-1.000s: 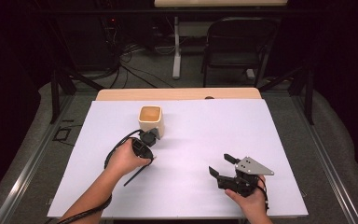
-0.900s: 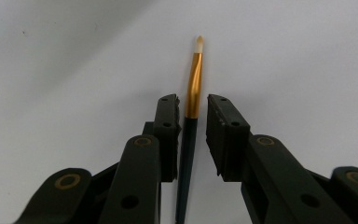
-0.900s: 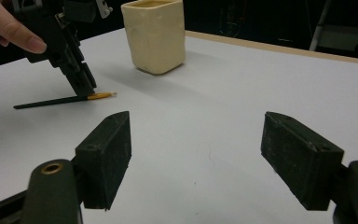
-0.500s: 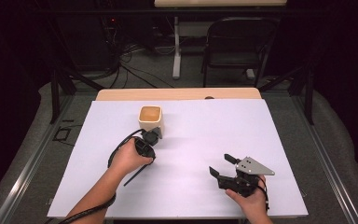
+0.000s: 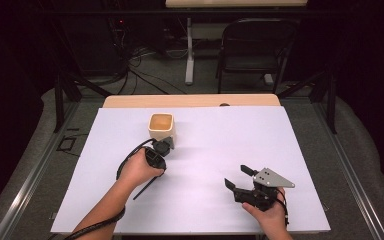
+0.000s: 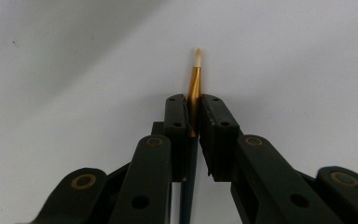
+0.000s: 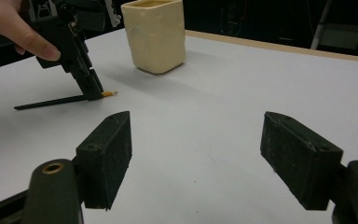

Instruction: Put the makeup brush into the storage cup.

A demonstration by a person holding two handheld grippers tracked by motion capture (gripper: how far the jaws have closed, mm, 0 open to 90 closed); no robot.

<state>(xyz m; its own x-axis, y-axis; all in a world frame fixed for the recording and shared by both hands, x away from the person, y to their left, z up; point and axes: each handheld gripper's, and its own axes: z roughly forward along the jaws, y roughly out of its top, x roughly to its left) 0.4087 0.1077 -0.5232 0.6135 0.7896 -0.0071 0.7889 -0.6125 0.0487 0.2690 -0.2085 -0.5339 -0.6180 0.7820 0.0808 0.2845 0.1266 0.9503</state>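
Note:
A thin paintbrush point(image 6: 196, 77) with a dark handle point(image 5: 142, 189), gold ferrule and pale tip lies on the white table sheet point(image 5: 230, 135). My left gripper point(image 6: 193, 109) points down at it, and its jaws have just been closing; the pads now pinch the ferrule between them. From the right gripper view, the left gripper point(image 7: 95, 92) stands on the brush point(image 7: 46, 102), a hand around it. A cream square cup point(image 5: 161, 127) stands upright just beyond that gripper point(image 5: 162, 150). My right gripper point(image 5: 236, 176) rests at the front right, jaws open and holding nothing point(image 7: 203, 156).
The cream cup point(image 7: 156, 37) is the one obstacle near the brush. A bare wooden strip point(image 5: 190, 101) edges the table's far side. Beyond it stand a dark chair point(image 5: 252, 45) and floor cables. A black cable point(image 5: 130, 157) loops from the left gripper.
The left gripper has edged slightly toward the cup. The right gripper has stayed where it was.

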